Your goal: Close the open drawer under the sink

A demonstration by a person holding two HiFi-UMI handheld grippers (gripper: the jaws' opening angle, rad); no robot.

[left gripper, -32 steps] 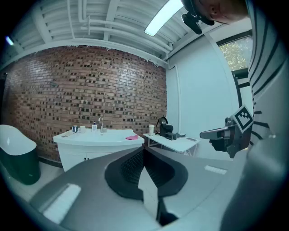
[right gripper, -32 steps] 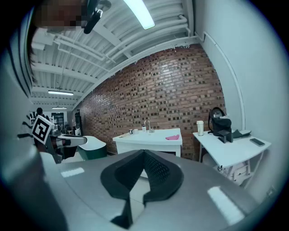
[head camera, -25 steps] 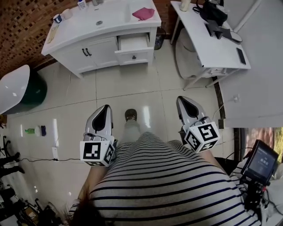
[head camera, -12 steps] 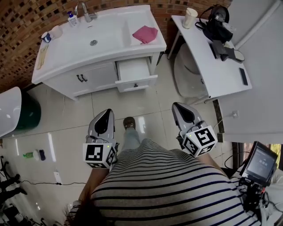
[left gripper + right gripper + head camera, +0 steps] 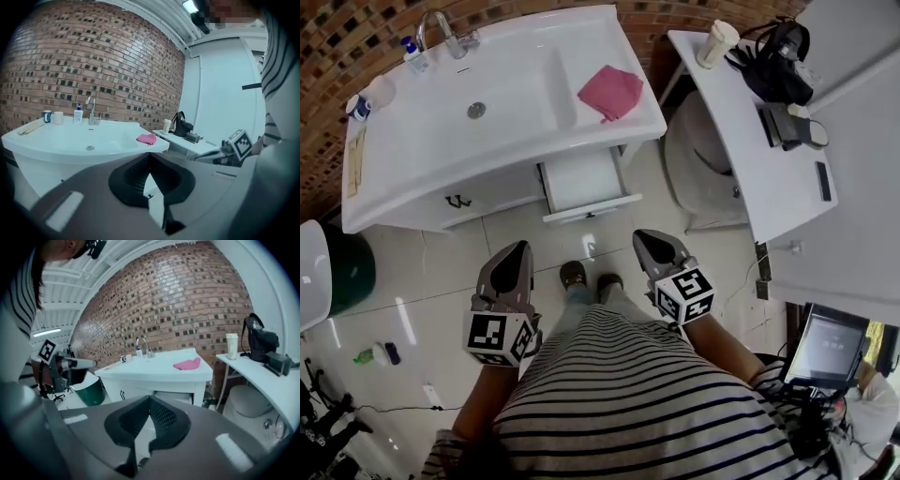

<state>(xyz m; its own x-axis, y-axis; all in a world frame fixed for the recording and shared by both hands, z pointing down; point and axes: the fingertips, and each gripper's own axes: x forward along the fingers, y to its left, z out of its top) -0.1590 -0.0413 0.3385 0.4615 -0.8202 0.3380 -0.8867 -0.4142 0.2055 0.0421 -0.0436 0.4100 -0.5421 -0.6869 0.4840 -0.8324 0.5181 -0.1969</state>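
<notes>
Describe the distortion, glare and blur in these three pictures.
Head view: mild wide-angle bowing of the sink counter, bright glare patches on the floor tiles, otherwise sharp. Left gripper view: strong fisheye with a black round border, the brick wall curves, the left tongs up close look soft. Right gripper view: same fisheye, the wall arches overhead, the right tongs soft too.

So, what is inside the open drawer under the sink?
The pulled-out part of the drawer shows only a bare white bottom. Its back part is covered by the sink top.
</notes>
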